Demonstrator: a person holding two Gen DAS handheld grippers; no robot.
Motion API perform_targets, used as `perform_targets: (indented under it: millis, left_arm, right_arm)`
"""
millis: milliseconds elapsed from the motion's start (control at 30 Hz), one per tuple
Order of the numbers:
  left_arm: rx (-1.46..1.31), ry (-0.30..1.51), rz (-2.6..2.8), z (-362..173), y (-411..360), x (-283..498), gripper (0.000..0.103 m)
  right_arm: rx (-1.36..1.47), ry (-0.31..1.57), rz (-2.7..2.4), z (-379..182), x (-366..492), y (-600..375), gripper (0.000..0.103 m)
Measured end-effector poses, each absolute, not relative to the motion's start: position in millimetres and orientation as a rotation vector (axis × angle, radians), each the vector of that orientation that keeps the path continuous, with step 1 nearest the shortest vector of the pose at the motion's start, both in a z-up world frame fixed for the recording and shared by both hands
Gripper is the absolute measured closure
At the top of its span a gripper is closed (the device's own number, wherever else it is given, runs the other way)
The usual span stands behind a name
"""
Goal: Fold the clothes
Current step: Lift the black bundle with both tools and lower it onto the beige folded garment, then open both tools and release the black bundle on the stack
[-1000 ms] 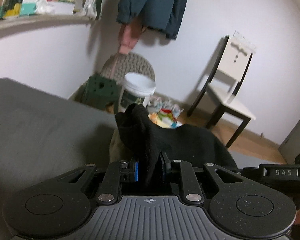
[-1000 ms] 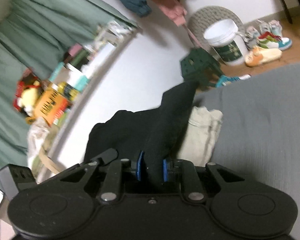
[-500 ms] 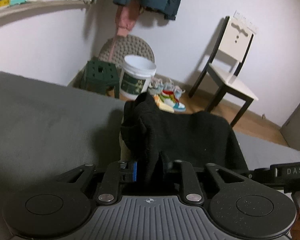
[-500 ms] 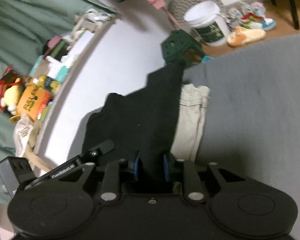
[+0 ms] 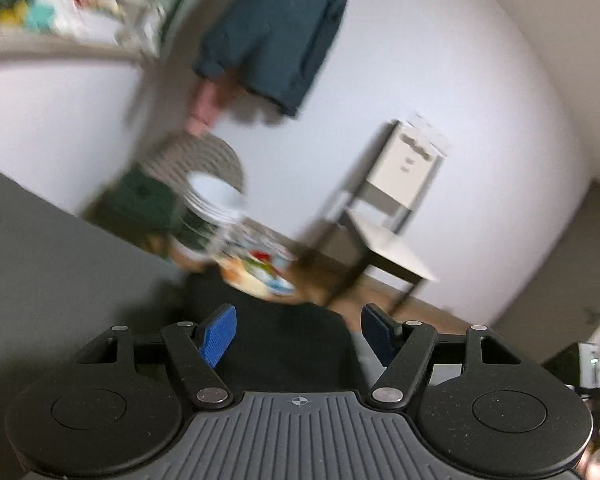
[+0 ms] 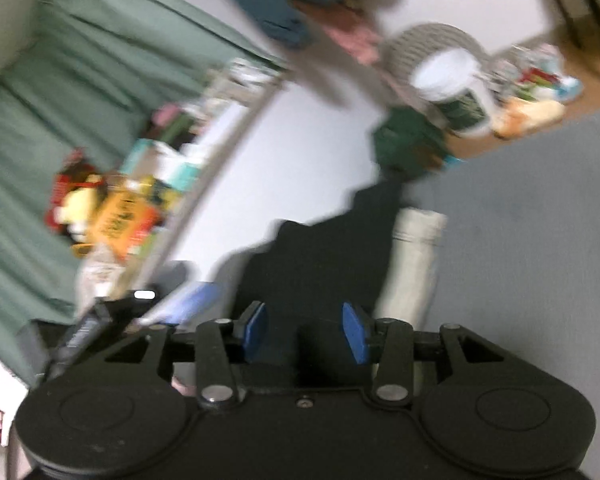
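Both the left gripper [image 5: 296, 334] and right gripper [image 6: 302, 332] gape over the limp black garment [image 6: 320, 264] at lower centre, apparently between folds, regrasp next.

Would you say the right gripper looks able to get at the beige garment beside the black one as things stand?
Probably yes: the right gripper is open, and the beige garment lies uncovered just ahead to its right, beside the black garment.

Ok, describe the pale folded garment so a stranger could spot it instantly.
Find the grey bed in the right wrist view. The cream garment lies on it, right beside the black garment; it is the only light-coloured cloth there.
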State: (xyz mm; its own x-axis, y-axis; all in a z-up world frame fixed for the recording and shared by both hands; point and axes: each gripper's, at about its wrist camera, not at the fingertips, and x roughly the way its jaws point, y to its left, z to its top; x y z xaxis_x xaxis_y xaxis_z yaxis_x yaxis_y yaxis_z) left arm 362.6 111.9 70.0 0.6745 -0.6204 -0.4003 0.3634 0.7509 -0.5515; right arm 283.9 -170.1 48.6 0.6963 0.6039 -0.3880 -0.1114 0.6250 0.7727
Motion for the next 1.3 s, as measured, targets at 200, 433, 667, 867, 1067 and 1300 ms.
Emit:
perform_targets:
  millis: [200,433,667,867,1067,1300]
  left_arm:
    - [-0.517,0.762,-0.403,20,110,380,0.034]
    - [-0.549,0.746,-0.366,16,107,368,0.034]
    - [-0.538,0.500,-0.360,60,106,273,0.032]
    - [-0.512,0.319,-0.235,83,107,161,0.005]
    - [-0.435,0.250,-0.172,93,93,96,0.003]
    - [-0.240,0.251,-0.102,122,81,52,0.000]
  right_arm:
    - [0.769,0.749,0.400,28,296,-147,0.065]
    - [0.737,0.776,0.406,23,278,-151,0.073]
    - [0.457,0.602,0.442,89,224,-159,0.017]
    - [0.302,0.489,0.365,137,158,-167,0.000]
    - [0.076,0.235,0.170,176,82,-155,0.000]
    - [-0.218,0.118,-0.119,182,30,-105,0.000]
